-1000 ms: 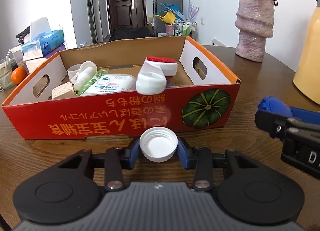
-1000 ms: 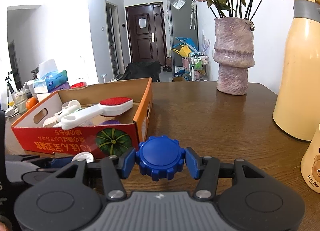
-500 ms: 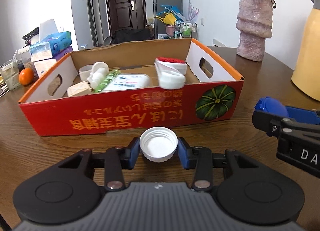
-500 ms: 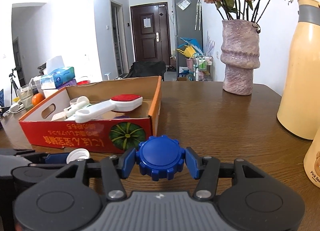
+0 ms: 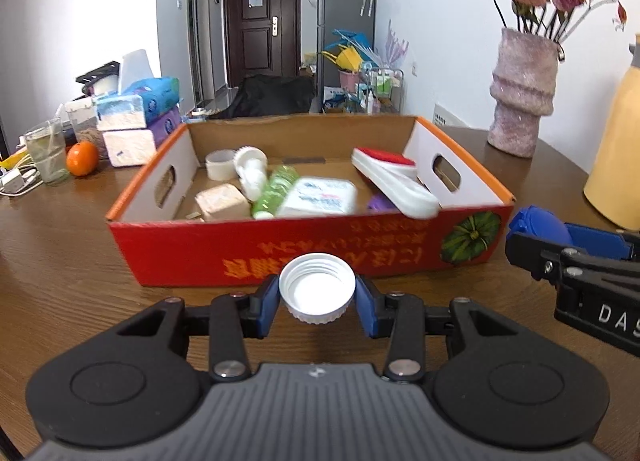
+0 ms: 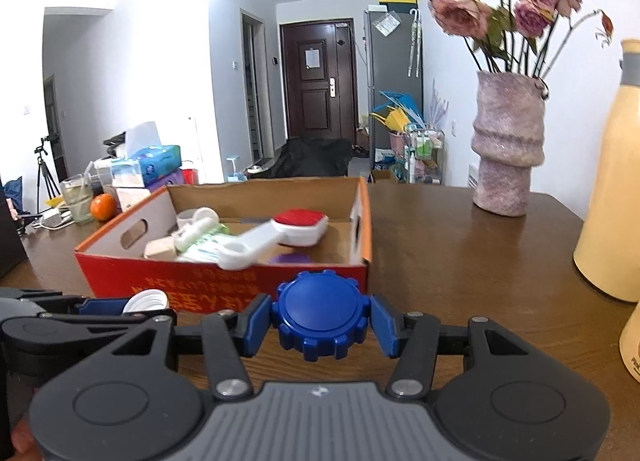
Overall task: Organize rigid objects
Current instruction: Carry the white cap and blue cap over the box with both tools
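Observation:
My left gripper (image 5: 317,288) is shut on a white screw cap (image 5: 317,286), open side facing me, held above the table just in front of the red cardboard box (image 5: 304,249). My right gripper (image 6: 323,320) is shut on a blue ridged lid (image 6: 323,315), held to the right of the left gripper near the box's front right corner; it also shows in the left wrist view (image 5: 538,227). The box holds a white lint brush with a red pad (image 5: 394,181), a wipes pack (image 5: 318,197), a green bottle (image 5: 276,189), a tape roll (image 5: 219,164) and a beige block (image 5: 222,201).
A pink vase with dried roses (image 6: 508,149) stands at the back right of the wooden table (image 6: 460,253). A cream thermos (image 6: 612,189) stands at the far right. Tissue boxes (image 5: 136,109), a glass (image 5: 46,151) and an orange (image 5: 82,158) sit at the left.
Both grippers have risen with their caps, so I now look down into the box more. The box sits farther away and lower in both views.

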`<state>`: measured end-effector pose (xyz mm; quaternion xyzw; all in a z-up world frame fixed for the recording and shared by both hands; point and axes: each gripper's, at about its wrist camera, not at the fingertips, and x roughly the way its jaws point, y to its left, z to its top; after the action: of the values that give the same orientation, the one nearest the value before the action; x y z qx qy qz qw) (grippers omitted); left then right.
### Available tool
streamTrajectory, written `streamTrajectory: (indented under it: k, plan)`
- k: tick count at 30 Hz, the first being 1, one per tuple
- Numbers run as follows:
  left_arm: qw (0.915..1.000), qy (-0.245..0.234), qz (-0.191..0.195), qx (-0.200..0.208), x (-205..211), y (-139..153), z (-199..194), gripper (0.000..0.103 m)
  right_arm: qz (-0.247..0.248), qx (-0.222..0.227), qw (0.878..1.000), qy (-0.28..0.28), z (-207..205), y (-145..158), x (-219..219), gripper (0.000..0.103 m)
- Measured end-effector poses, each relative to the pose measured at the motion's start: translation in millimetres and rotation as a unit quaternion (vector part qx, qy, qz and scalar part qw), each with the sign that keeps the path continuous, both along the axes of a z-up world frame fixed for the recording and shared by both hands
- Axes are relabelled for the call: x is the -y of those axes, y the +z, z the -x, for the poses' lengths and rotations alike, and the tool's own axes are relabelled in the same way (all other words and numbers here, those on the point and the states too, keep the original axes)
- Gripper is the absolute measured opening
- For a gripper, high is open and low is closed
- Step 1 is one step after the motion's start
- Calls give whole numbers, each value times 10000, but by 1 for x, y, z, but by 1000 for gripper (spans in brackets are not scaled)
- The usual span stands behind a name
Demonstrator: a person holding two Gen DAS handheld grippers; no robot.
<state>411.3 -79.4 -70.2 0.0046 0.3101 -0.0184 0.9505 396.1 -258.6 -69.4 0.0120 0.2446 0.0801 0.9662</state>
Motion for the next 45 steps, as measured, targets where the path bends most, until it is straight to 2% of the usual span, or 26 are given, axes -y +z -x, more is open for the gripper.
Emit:
streamTrajectory:
  k: [13,19,26,36,45]
  plan:
    - [9991,151,96,379,-36,39,-10,42,-1,233,9996,159,-13,24,-40,53]
    - [9983,279,156,480,-54,48,-26,42,-23,296,9994,173,-24,31,-56,53]
    - [9974,455,264,485,-73,53,-49,42,-30,337,9992,215,-43,35,-74,53]
    - [9969,605,213,455,-85,49,-80,42,-83,392,9989,246,-73,36,-95,53]
    - [9974,596,189,364,-88,37,-105,42,-119,378,9991,123,-96,27,-95,53]
